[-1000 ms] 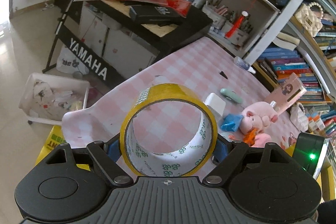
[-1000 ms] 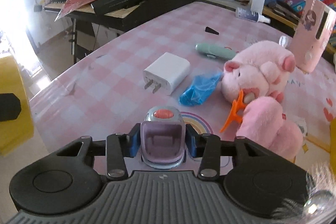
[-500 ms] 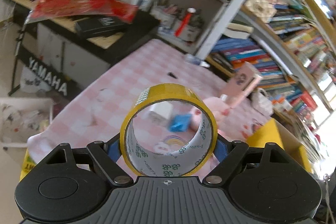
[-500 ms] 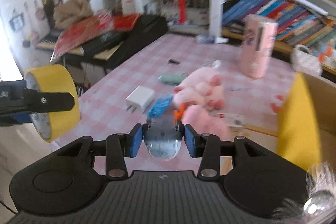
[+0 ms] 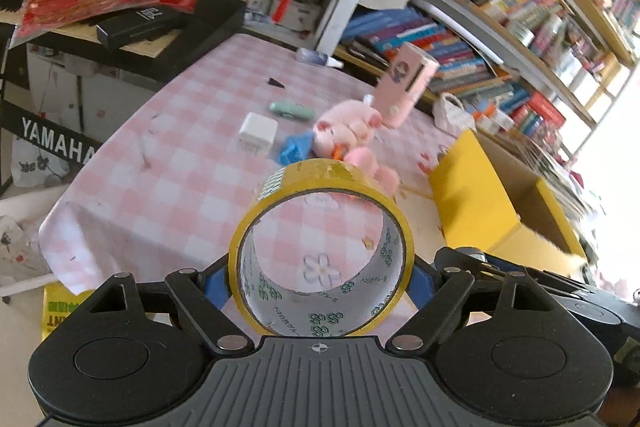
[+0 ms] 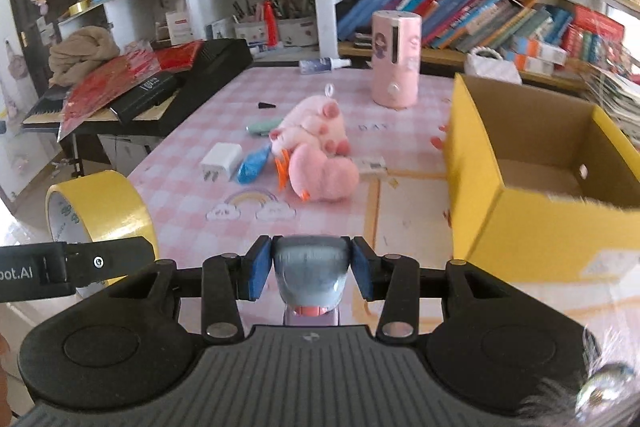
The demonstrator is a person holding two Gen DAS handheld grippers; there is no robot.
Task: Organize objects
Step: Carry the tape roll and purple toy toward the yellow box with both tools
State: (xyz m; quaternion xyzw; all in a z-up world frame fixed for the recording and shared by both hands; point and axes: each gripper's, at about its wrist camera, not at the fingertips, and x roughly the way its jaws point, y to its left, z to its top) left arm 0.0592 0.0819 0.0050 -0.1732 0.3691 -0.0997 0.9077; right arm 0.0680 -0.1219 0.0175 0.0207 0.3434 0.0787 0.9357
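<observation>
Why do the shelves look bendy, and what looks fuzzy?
Left wrist view: the fisheye lens bends the shelves; the pig and box are smeared; bright window glare at right. Right wrist view: the box's near edge is smeared; the pig is sharper.

Bench [image 6: 192, 195], pink checked cloth: white charger [image 6: 221, 159], blue wrapper [image 6: 253, 163], pink plush pig [image 6: 316, 143] ahead of right claw [image 6: 308, 269]; yellow box [image 6: 532, 179] to its right.
</observation>
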